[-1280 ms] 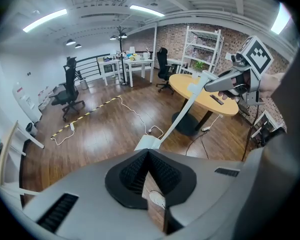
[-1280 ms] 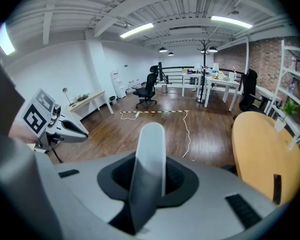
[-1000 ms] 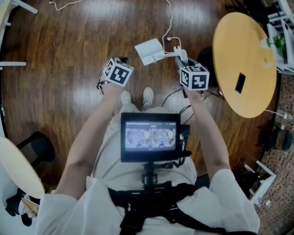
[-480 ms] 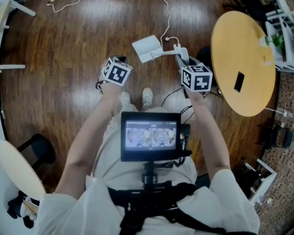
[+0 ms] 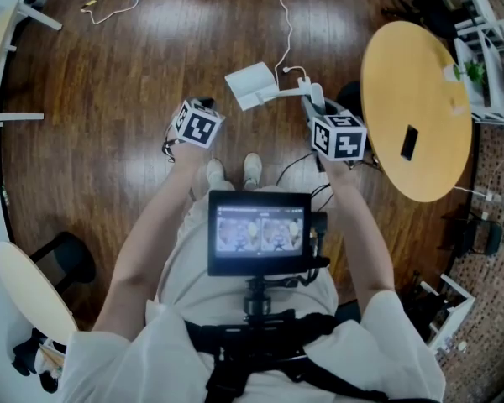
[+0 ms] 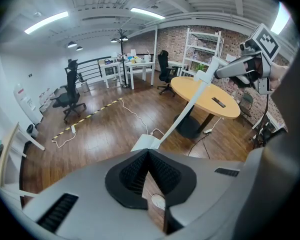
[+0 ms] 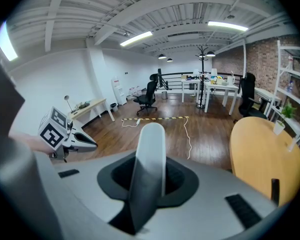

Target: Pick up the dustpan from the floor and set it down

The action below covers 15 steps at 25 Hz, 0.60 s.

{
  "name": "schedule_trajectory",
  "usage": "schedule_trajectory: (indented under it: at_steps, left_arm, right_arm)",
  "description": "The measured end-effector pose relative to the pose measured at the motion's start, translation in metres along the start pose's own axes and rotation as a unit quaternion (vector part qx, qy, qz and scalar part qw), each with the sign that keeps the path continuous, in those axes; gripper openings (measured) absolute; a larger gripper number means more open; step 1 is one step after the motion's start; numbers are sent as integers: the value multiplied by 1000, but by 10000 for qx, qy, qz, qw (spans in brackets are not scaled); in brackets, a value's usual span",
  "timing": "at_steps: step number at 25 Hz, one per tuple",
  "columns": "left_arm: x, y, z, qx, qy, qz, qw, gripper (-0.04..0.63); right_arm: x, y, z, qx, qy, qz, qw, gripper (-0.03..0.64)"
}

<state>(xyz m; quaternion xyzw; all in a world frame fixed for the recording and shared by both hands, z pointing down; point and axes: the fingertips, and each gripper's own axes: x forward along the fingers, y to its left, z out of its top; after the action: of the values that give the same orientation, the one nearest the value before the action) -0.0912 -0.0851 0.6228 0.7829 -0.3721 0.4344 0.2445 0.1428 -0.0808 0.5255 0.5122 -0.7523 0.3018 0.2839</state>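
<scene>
The white dustpan hangs just above the wooden floor ahead of the person's shoes. Its long white handle slants back into my right gripper, which is shut on it. In the right gripper view the handle stands up from between the dark pads. The left gripper view shows the pan low over the floor, with the handle rising to the right gripper. My left gripper hovers left of the pan, apart from it. Its jaws meet at the tips with nothing between them.
A round yellow table with a small dark object on it stands close on the right. A white cable trails over the floor beyond the pan. White shelving is at far right, a chair at lower left.
The right gripper has lifted a little, and the dustpan has risen with it, drifting slightly up and left in the head view. The left gripper has stayed put.
</scene>
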Motion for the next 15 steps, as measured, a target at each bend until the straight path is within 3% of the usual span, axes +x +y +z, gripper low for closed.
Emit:
schedule_trajectory:
  at_steps: [15]
  left_arm:
    - [2, 8, -4, 179, -60, -49, 9998, -5]
  right_arm:
    - [14, 1, -1, -65, 0, -35, 10000, 87]
